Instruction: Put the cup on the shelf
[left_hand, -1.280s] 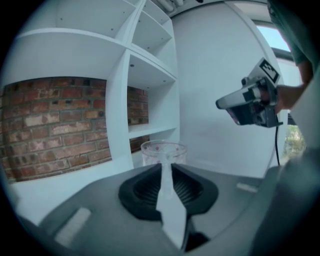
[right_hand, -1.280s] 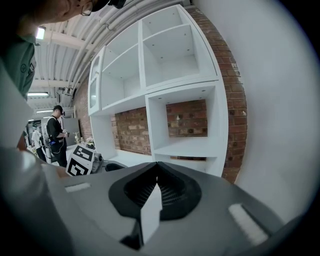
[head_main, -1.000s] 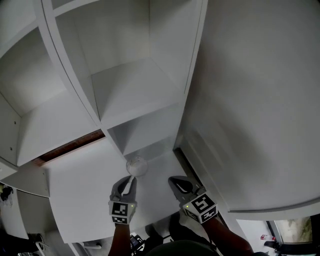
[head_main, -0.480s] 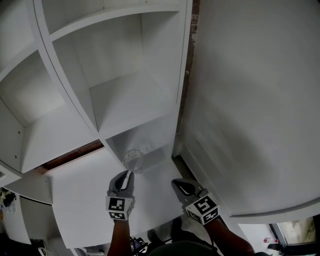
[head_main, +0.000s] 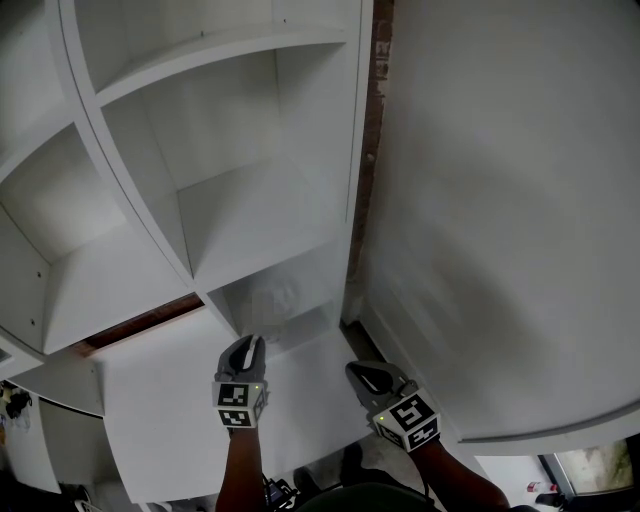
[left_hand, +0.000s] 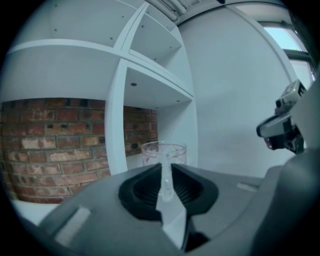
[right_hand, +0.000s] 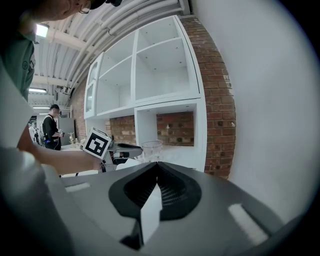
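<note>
Left gripper (left_hand: 165, 167): I have it pinching the cup (left_hand: 164, 151) by the near side of its rim. The thin wall stands edge-on between the ribbed pads (left_hand: 184, 186), so I judge one pad to be inside the cup and one outside.
Why this grip: Holding by the rim leaves the base free, so I can set the cup down flat. It also keeps the mouth facing up.
Cup's place: It hangs from my left gripper (head_main: 250, 345) just in front of the lowest compartment at the right edge of the shelf (head_main: 150, 190). In the head view it is only a pale blur (head_main: 275, 300) at that opening. I can't tell if its base touches anything.
Right gripper (right_hand: 157, 165): The jaws are pressed together with nothing between them. I hold it (head_main: 362, 375) off to the side, near the plain white wall (head_main: 500, 200), where it leaves the compartment mouth clear.
Cup's make: It is clear, thin plastic, round, with a slightly flared lip. I judge it to be light and easy to squash, so it needs only a gentle pinch.
Shelf's make: The boards are smooth, white and matt, forming square open compartments with sharp front edges. The lower ones have no back, and a rough red brick wall (left_hand: 50, 145) shows through them.
Task so far: I judge the cup to be at the opening but not yet set down.
</note>
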